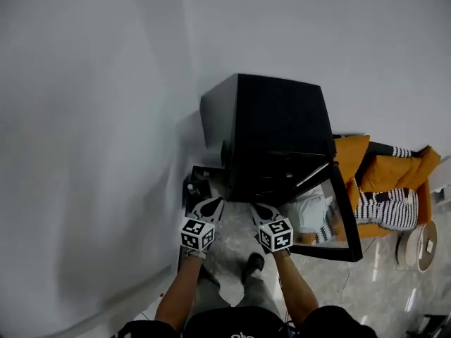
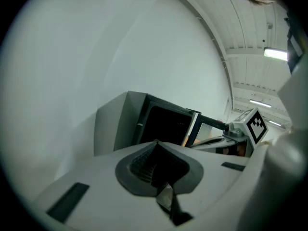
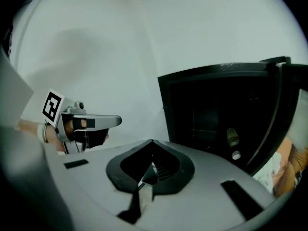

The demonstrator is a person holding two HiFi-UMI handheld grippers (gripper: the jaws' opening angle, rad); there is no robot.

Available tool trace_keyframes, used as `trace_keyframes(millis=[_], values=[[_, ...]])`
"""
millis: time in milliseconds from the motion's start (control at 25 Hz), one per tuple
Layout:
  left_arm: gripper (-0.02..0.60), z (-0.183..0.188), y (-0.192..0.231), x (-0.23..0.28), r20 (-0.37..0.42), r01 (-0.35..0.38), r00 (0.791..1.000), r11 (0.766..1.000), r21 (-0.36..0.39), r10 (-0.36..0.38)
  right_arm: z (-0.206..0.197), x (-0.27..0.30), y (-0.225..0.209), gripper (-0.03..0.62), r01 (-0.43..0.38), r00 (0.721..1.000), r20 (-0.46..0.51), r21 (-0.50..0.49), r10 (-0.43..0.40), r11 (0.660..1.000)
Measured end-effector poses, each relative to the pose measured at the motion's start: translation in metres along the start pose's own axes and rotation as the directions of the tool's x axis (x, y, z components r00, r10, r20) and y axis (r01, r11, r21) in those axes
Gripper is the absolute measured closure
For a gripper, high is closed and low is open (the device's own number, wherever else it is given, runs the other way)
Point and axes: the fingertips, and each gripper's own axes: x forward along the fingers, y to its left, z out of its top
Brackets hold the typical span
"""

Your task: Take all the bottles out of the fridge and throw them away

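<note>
Two grippers lie nearest the viewer. How do their jaws stand? (Student)

Left gripper (image 1: 210, 206) and right gripper (image 1: 261, 211): jaws pressed together on both, with nothing between them. Both are held side by side in front of the fridge (image 1: 282, 111), apart from it. (Tutor)

And beyond them? (Student)

Fridge door (image 1: 347, 217) open to the right; interior dark. The right gripper view shows a bottle (image 3: 233, 137) inside, low on the right, and a white cap (image 3: 236, 155) just below it. Whether that cap belongs to a second bottle cannot be told. A dark container (image 1: 196, 187) sits on the floor just left of the fridge. (Tutor)

Which step is this? (Student)

Judged: the approach for a pick, with the bottle not yet out. The next move calls for spreading one pair of jaws, reaching in past the door and closing on the bottle's body. (Tutor)
</note>
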Motion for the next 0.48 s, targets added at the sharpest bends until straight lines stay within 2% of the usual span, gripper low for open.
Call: trace_keyframes(millis=[240, 480], values=[[0.575, 0.04, -0.078, 0.026, -0.009, 0.116, 0.993, 0.992, 0.048, -0.116, 0.019, -0.09, -0.031, 0.585, 0.107, 0.993, 0.045, 0.034, -0.108, 0.994], [0.575, 0.061, -0.129, 0.063, -0.002, 0.2, 0.98, 0.976, 0.086, -0.2, 0.02, -0.154, -0.07, 0.585, 0.225, 0.968, 0.094, 0.086, -0.232, 0.971]])
